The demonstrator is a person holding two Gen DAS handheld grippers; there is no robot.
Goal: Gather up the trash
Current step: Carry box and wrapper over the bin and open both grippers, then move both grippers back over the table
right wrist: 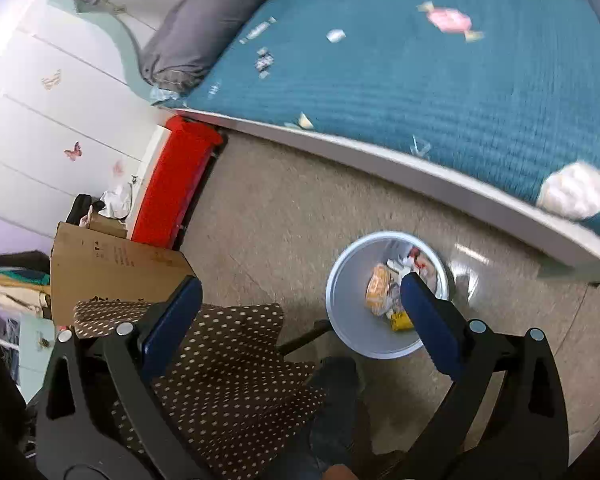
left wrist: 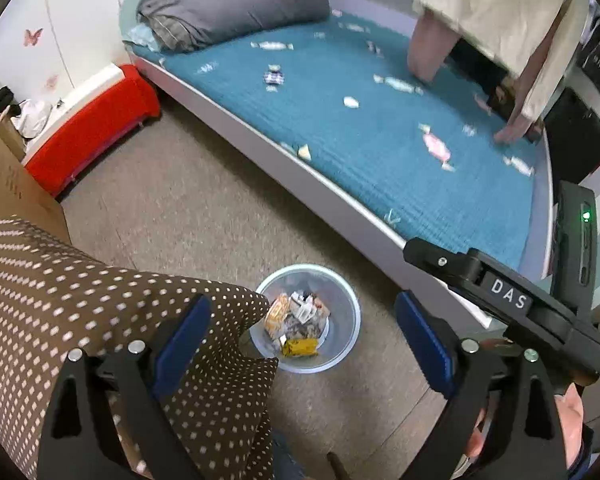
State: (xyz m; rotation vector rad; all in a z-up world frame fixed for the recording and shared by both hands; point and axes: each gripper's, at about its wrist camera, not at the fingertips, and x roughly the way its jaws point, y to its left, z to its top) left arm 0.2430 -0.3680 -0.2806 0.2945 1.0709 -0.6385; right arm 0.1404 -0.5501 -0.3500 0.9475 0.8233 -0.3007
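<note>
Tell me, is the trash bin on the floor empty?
No, the trash bin on the floor already holds several wrappers.

Wrappers lie in the bin on the floor beside the bed.

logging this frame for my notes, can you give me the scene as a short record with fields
left gripper: open, holds nothing, above the bin
right gripper: open, holds nothing
trash bin: pale, round, on the floor beside the bed; wrappers inside
bed: teal cover, grey rolled duvet at its head
litter on bed: candy wrappers scattered, among them a pink one; a white crumpled wad near the edge
second person: hand on the bed cover
also there: cardboard box, red bench
</note>
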